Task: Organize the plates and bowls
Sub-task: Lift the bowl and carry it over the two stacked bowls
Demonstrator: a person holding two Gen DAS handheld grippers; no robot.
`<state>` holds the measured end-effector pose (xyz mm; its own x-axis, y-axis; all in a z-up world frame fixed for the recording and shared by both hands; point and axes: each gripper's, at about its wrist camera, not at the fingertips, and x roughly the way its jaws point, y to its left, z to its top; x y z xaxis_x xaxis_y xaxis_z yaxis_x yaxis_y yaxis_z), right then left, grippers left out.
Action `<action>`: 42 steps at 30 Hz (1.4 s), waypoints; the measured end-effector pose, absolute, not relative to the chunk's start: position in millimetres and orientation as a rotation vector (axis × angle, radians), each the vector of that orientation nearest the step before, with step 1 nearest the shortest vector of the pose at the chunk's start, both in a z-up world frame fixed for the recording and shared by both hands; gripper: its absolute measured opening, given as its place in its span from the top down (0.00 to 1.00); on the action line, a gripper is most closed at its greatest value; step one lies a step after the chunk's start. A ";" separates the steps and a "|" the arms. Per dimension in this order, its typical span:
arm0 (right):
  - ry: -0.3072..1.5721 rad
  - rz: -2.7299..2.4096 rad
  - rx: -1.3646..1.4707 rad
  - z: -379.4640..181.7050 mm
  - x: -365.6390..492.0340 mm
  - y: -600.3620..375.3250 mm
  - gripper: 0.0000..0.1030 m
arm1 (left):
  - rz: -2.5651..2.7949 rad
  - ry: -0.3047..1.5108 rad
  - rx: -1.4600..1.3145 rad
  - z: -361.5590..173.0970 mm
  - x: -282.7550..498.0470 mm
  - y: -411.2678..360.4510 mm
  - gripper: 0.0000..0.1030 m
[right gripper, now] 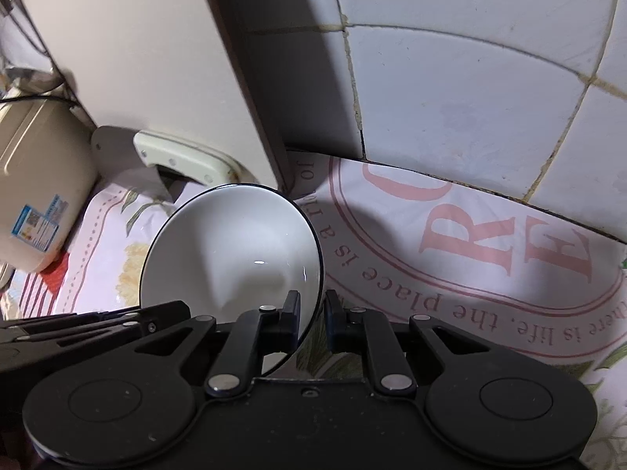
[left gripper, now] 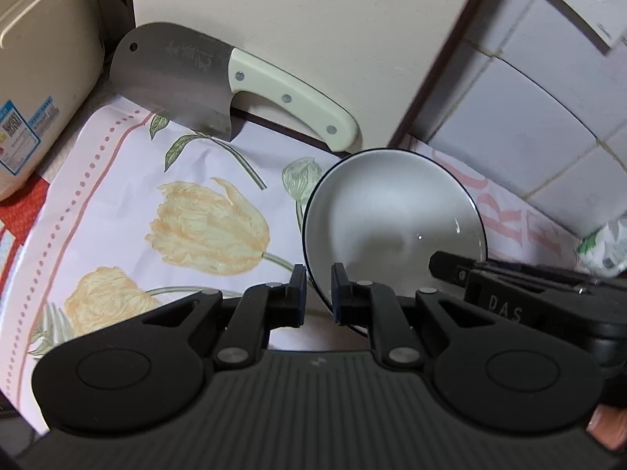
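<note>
A white bowl (left gripper: pixel 392 215) with a thin dark rim rests on the flowered tablecloth (left gripper: pixel 176 215). My left gripper (left gripper: pixel 318 293) is shut on the bowl's left rim, one finger inside and one outside. In the right wrist view the same bowl (right gripper: pixel 231 243) sits left of centre. My right gripper (right gripper: pixel 312 319) is shut on its right rim in the same way. Each gripper's black body shows at the edge of the other's view. The bowl's base is hidden behind the fingers.
A cleaver (left gripper: pixel 188 78) with a cream handle leans against a pale board (left gripper: pixel 313 39) behind the bowl. A beige appliance (left gripper: pixel 43 78) stands at far left. Tiled wall (right gripper: pixel 470 98) closes the right side. A printed cloth with red lettering (right gripper: pixel 490 235) lies to the right.
</note>
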<state>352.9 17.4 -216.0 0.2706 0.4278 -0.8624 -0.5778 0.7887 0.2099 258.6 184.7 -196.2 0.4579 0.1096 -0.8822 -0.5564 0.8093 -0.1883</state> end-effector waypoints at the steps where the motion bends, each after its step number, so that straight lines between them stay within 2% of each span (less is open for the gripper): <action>1: 1.102 0.684 -0.161 -212.1 350.7 15.5 0.85 | 0.430 1.025 -0.483 -192.8 257.2 181.7 0.89; 23: 0.989 0.761 -0.141 -104.5 277.8 -71.7 0.84 | 0.384 1.021 -0.320 -78.6 197.3 78.0 0.88; 42: 0.931 0.721 -0.111 -48.4 207.2 -181.5 0.84 | 0.309 1.001 -0.284 -23.2 142.6 -27.1 0.88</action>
<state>207.2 -181.5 -48.4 0.3833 0.5184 -0.7644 -0.6104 0.7633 0.2115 142.6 -27.2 -23.2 0.5030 0.1231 -0.8555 -0.3808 0.9201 -0.0915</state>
